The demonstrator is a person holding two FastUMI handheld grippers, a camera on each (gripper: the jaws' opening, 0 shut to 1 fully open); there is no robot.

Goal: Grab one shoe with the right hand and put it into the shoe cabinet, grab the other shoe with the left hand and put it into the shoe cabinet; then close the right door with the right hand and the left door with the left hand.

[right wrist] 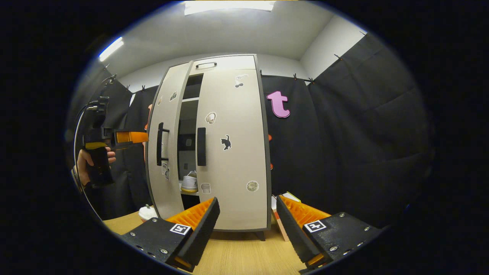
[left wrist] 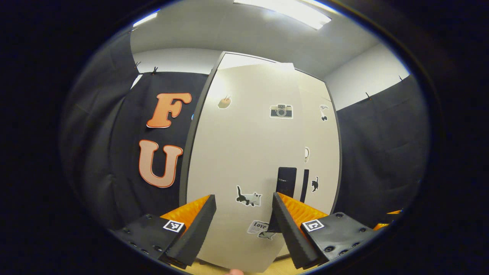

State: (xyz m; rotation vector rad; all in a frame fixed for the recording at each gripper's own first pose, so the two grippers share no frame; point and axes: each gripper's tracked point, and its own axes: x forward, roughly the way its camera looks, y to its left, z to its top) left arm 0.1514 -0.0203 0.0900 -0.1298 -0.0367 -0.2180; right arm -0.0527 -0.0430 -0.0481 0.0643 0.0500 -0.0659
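1. The tall pale-grey shoe cabinet with cartoon stickers stands on the light wooden floor against the black cloth wall.
2. In the right gripper view its right door sits flush, while the left door stands partly ajar, leaving a narrow gap.
3. Through that gap 1 white shoe rests on a shelf inside the cabinet.
4. The right gripper hangs in front of the cabinet, fingers spread apart and holding nothing.
5. The left gripper faces the outer face of the left door, fingers apart and empty, near the door's black bar handle.
6. In the right gripper view a hand holds that left gripper just beside the left door.
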